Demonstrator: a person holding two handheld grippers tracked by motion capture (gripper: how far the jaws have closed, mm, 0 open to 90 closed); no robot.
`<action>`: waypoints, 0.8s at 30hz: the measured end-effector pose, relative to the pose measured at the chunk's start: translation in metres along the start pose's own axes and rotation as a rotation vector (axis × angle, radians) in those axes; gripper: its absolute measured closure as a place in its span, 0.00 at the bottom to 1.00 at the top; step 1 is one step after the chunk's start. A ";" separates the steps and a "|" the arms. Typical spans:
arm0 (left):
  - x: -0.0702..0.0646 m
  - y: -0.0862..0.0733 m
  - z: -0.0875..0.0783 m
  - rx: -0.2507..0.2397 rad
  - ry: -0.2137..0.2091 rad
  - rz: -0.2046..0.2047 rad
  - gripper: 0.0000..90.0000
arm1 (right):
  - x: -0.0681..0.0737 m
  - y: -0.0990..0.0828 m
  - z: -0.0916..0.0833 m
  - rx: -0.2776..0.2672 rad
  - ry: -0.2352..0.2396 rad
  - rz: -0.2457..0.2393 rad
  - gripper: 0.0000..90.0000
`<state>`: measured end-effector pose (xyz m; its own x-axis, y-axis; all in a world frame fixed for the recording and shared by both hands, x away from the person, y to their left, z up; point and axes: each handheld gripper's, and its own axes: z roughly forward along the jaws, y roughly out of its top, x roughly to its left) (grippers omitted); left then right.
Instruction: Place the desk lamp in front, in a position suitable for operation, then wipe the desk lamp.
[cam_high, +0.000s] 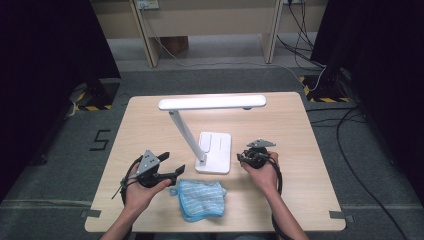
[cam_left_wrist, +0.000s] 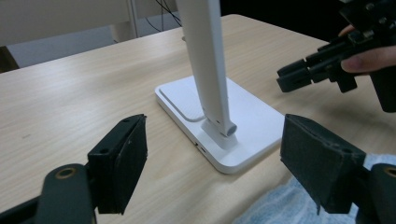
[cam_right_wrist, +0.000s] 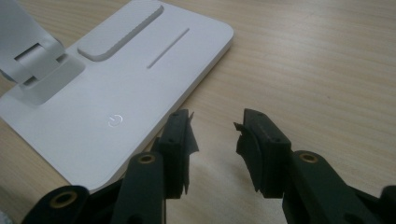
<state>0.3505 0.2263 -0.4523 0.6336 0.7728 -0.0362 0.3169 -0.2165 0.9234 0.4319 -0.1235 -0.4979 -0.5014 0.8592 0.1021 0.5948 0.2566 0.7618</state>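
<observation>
High view showed the left claw (cam_high: 175, 165) wide open, the right claw (cam_high: 242, 158) partly open, both empty, flanking the lamp (cam_high: 214, 151) mid-table (cam_high: 300, 190); its head ran left-right.

in the left gripper view we see the lamp (cam_left_wrist: 205, 65) cut off at the top edge, so its head is out of frame, and the blue cloth (cam_left_wrist: 275, 205) shows as a blurred strip along the bottom edge, partly behind a jaw of the left gripper (cam_left_wrist: 215, 163). in the right gripper view the lamp's base (cam_right_wrist: 116, 84) runs off the left edge and its stem is cropped at the corner. in the high view the person's forearms are cut by the bottom edge, and the jaws of the right gripper (cam_high: 245, 157) are too small to tell apart.
</observation>
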 end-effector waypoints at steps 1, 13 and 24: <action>-0.001 -0.002 0.000 0.006 -0.007 0.002 0.26 | 0.001 0.000 -0.001 0.001 0.007 0.001 0.69; -0.029 -0.023 0.017 0.100 -0.208 0.051 0.22 | 0.015 0.007 0.008 0.027 0.065 -0.060 0.68; -0.033 -0.042 0.038 0.214 -0.289 0.114 0.20 | 0.029 0.011 0.018 0.049 0.097 -0.114 0.65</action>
<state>0.3431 0.1876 -0.5047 0.8366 0.5430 -0.0719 0.3536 -0.4351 0.8280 0.4352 -0.0882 -0.4979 -0.6244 0.7770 0.0798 0.5591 0.3733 0.7403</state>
